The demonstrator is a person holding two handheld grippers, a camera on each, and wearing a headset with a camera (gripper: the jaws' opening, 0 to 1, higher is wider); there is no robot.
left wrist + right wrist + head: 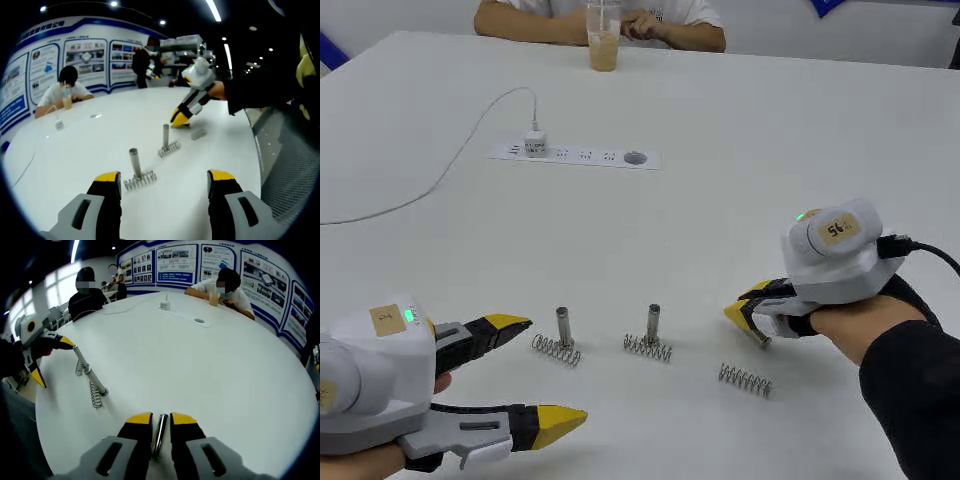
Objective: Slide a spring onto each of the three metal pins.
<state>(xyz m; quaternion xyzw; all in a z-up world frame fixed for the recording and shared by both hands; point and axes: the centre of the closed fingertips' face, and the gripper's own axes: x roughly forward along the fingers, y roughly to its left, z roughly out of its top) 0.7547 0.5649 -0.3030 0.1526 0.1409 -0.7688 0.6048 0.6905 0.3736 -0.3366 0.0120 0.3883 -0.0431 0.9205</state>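
Counting it up, I'd call this zero out of three so far. Two metal pins stand upright on the white surface (740, 180): the left pin (563, 325) at about 7 o'clock in the head view and the middle pin (653, 322) at 6 o'clock. Each has a spring lying flat at its foot, the left spring (556, 349) and the middle spring (648, 348). They're touching or as good as, but they lie beside the pins, not around them. The third spring (745, 379) lies loose on its own at 5 o'clock.

The third pin (159, 435) is clamped between the jaws of the right hand-held gripper (748, 316) at 4 o'clock, low at the surface and tipped over rather than standing. Could be getting stood up, could be getting lifted, can't tell which. The left hand-held gripper (540, 368) sits at 8 o'clock with its jaws wide apart and nothing in them, pointed toward the left pin and its spring.

So what's left, as I read it: get that third pin settled, then thread all three springs.

Only container around is a clear plastic cup (604, 38) at 12 o'clock, at the far edge in front of a seated person (520, 18), with a tan drink in its lower part. No idea what the drink is.
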